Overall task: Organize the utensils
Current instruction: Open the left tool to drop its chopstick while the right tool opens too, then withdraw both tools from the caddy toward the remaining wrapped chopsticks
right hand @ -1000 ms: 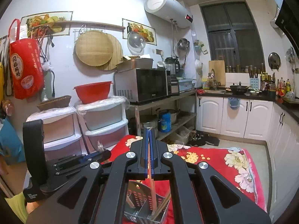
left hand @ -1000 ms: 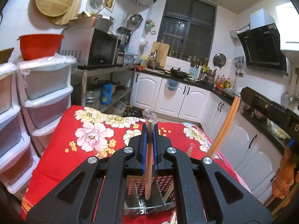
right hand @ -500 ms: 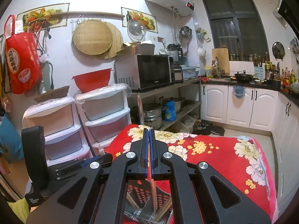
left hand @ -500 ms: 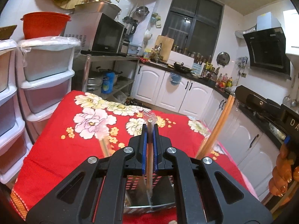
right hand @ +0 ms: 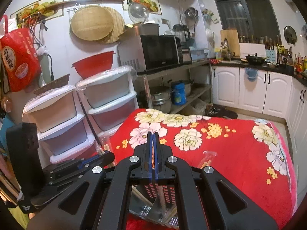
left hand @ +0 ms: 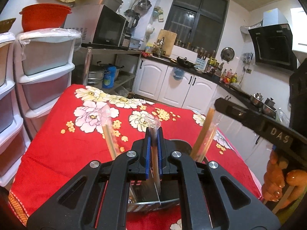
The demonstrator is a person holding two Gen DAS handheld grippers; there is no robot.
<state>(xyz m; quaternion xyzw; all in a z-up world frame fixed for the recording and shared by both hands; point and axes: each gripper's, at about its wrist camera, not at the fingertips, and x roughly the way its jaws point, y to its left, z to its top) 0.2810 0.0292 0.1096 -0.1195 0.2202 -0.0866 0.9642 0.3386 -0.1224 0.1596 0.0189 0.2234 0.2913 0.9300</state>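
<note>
My left gripper (left hand: 153, 143) clamps wrapped wooden chopsticks (left hand: 155, 163) upright, tip directly above the perforated metal caddy (left hand: 153, 199); right gripper (right hand: 153, 149) likewise.

Right claw (right hand: 153, 149) clamps chopsticks (right hand: 160, 195) over metal caddy (right hand: 153, 209).

A red flowered cloth (right hand: 230, 153) covers the surface. Against the wall stand stacked plastic drawers (right hand: 107, 105) with a red basin (right hand: 94, 65) on top, beside a metal shelf carrying a microwave (right hand: 153, 51). Round woven trays (right hand: 92, 25) hang above. White cabinets (left hand: 172, 88) line the far counter under a dark window (left hand: 195, 19).
</note>
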